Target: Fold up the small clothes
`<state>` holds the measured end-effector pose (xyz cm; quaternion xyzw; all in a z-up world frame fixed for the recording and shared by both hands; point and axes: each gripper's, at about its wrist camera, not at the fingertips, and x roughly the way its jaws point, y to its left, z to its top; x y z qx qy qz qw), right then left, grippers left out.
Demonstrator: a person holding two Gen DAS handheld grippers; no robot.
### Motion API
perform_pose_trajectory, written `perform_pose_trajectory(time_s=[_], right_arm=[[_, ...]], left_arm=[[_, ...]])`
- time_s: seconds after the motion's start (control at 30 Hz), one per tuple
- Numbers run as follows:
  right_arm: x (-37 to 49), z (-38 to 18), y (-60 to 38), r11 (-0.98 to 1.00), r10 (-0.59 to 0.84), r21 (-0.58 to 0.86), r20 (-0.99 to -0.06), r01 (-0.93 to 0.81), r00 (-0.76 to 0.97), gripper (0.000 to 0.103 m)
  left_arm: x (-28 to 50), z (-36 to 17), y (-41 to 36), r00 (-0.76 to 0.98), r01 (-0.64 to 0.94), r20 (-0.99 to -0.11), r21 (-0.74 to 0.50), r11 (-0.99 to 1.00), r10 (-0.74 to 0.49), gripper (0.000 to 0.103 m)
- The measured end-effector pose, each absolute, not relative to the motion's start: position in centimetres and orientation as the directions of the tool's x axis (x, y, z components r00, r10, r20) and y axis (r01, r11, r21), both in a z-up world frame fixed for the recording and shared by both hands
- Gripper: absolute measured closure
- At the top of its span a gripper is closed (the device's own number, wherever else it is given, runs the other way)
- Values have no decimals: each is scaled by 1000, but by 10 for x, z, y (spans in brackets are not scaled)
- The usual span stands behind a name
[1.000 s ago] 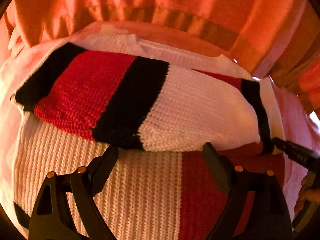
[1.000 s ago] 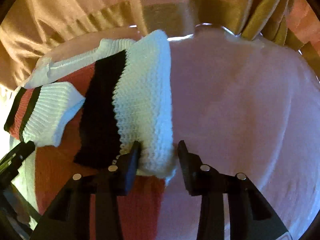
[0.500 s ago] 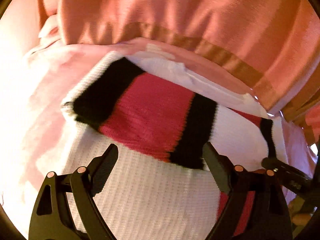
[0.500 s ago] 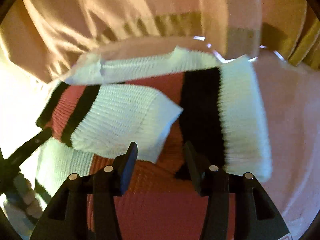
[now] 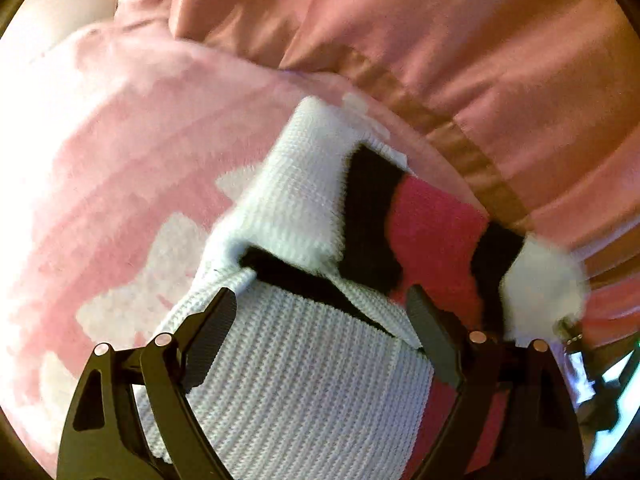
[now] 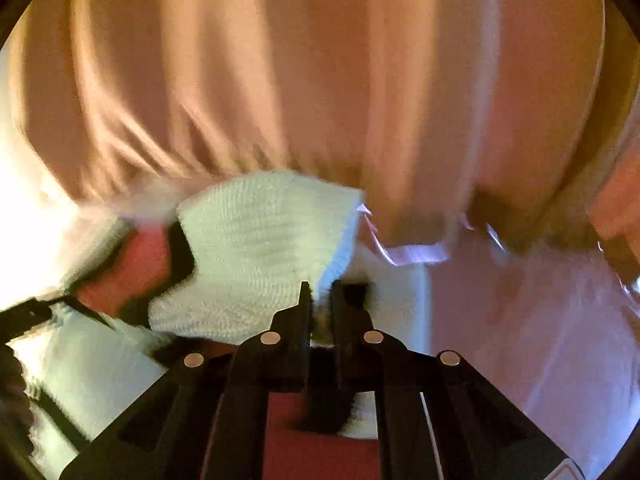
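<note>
A knitted sweater (image 5: 304, 380) in white, black and red lies on a pink cover. My left gripper (image 5: 320, 300) hovers wide open over its white ribbed body near the left edge, with nothing pinched. The striped sleeve (image 5: 432, 232) lies folded across the body, and its white cuff (image 5: 540, 280) is raised at the right. In the right wrist view my right gripper (image 6: 320, 292) has its jaws closing, almost together, with the edge of the white cuff (image 6: 260, 248) pinched between them. The view is blurred.
A pink cover with white patches (image 5: 120, 200) spreads to the left of the sweater and to the right (image 6: 520, 320). A peach-orange hanging cloth with a darker band (image 5: 440, 40) fills the back of both views (image 6: 320, 80).
The right gripper went from open beside the sweater to pinched on the sleeve's white cuff, which lifted. The left view shifted towards the sweater's left edge and rolled, its jaws still wide.
</note>
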<state>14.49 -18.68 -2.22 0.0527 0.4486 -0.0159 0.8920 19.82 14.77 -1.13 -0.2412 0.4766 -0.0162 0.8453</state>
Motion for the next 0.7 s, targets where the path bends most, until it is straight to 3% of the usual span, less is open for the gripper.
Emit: perform_pose_trajectory(time_s=[0.07, 0.3, 0.43, 0.5, 0.53, 0.57, 0.6, 0.63, 0.7], right_arm=[[148, -59, -202, 984, 72, 147, -852, 104, 519, 94], [146, -46, -206, 972, 128, 216, -823, 96, 554, 77], [146, -68, -215, 948, 177, 284, -846, 143, 504, 76], [145, -71, -215, 939, 196, 310, -840, 149, 506, 75], [146, -71, -213, 940, 198, 310, -837, 144, 510, 74], [147, -71, -211, 943, 196, 305, -833, 134, 516, 79], [147, -69, -209, 943, 201, 309, -826, 125, 527, 97], [145, -63, -210, 943, 203, 313, -817, 118, 540, 96], [141, -42, -202, 950, 194, 300, -784, 86, 590, 96]], left_arm=[[200, -18, 146, 528, -217, -807, -430, 877, -265, 19], [205, -35, 152, 525, -306, -791, -519, 798, -314, 19], [213, -36, 159, 549, -353, -794, -504, 789, -262, 21], [216, -35, 158, 548, -355, -809, -456, 816, -214, 31], [218, -37, 157, 545, -352, -816, -430, 832, -191, 49], [219, -38, 155, 546, -345, -824, -384, 857, -149, 73], [220, -37, 153, 550, -344, -828, -338, 876, -104, 81], [221, -36, 156, 559, -345, -826, -317, 884, -78, 87], [222, -31, 164, 572, -358, -819, -297, 885, -44, 89]])
